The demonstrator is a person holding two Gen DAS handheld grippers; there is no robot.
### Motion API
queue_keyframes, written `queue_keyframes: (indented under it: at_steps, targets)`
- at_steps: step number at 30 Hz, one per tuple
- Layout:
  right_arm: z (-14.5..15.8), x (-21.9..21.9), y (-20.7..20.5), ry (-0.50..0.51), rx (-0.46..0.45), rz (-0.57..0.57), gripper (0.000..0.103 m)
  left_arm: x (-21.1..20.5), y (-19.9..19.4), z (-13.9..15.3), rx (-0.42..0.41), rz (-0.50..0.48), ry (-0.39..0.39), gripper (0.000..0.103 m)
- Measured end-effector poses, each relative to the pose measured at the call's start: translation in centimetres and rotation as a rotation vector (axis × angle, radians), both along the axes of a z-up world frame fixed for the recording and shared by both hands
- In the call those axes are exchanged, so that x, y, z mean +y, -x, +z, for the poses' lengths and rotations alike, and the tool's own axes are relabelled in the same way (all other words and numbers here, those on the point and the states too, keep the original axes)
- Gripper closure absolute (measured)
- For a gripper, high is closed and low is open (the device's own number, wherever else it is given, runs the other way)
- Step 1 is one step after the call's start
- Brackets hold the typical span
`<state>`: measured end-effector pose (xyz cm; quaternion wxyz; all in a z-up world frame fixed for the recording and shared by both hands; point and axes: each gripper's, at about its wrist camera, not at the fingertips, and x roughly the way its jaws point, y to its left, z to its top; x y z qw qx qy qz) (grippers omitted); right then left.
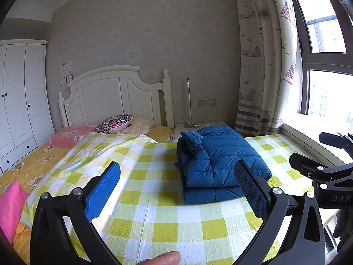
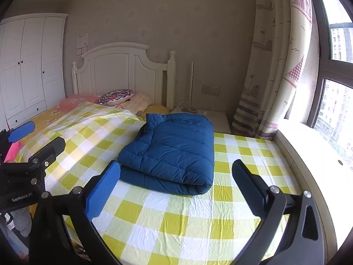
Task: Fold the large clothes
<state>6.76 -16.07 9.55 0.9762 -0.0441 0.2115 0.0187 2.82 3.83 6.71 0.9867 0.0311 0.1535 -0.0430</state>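
left gripper (image 1: 177,183) jaws wide, holding nothing, right gripper (image 2: 176,181) jaws wide, holding nothing, folded blue jacket (image 2: 174,150) mid-frame on checked sheet (image 2: 187,220), untouched

The folded jacket (image 2: 174,150) lies on the checked sheet (image 2: 176,220) spread over the bed (image 1: 33,167). Pillows (image 1: 114,123) sit behind it against the headboard (image 1: 114,95). The nightstand (image 2: 211,114) stands right of the headboard, the wardrobe (image 2: 26,66) far left, and the window (image 2: 335,88) right.
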Motion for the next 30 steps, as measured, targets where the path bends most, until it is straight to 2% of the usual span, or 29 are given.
queue_keyframes:
  at_steps: [30]
  targets:
    - [0.09,-0.05,0.05,0.005,0.001,0.002,0.002,0.54,0.06,-0.52,0.018,0.005,0.006,0.004]
